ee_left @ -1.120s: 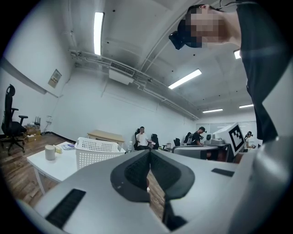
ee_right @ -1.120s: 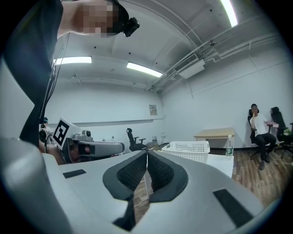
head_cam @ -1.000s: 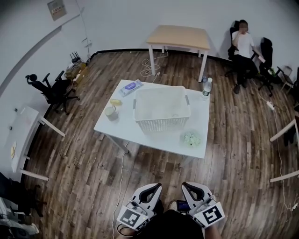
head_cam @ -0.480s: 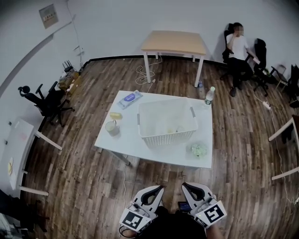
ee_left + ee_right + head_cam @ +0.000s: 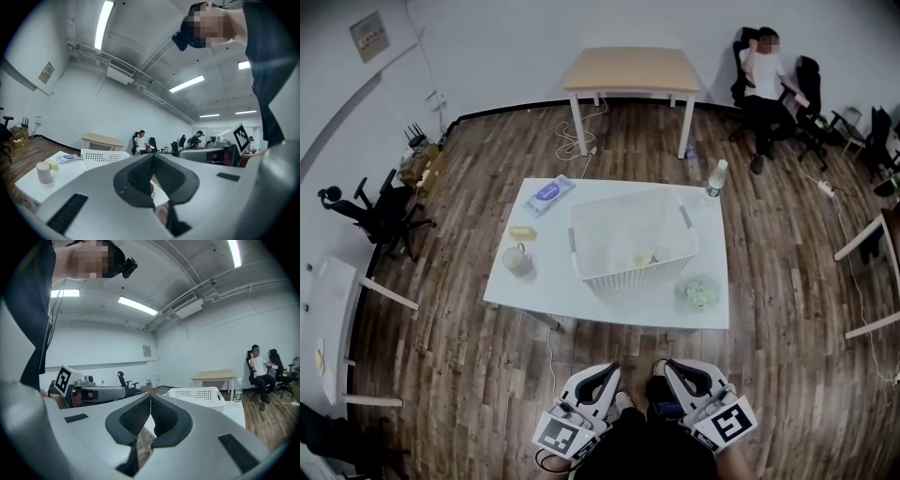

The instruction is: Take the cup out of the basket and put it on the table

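A white perforated basket [image 5: 630,274] stands in the middle of the white table [image 5: 581,298]. Two small pale things [image 5: 660,254] lie at its near right inside; they are too small to tell whether one is the cup. A pale cup [image 5: 516,258] stands on the table left of the basket. My left gripper [image 5: 609,369] and right gripper [image 5: 667,366] are held low at the frame's bottom, well short of the table, both shut and empty. In the left gripper view the jaws [image 5: 153,155] meet in front of the basket [image 5: 104,157] and cup [image 5: 44,172]. The right gripper [image 5: 150,394] also faces the basket [image 5: 197,393].
On the table lie a wipes pack [image 5: 547,193], a yellow thing [image 5: 522,232], a greenish crumpled wad [image 5: 701,292] and a water bottle [image 5: 715,177]. A wooden-topped table [image 5: 630,70] stands behind, office chairs [image 5: 380,211] at left, a seated person [image 5: 761,80] at back right.
The table and basket have come nearer and slid lower in the head view as I moved towards them. Both grippers stay shut at the frame's bottom.
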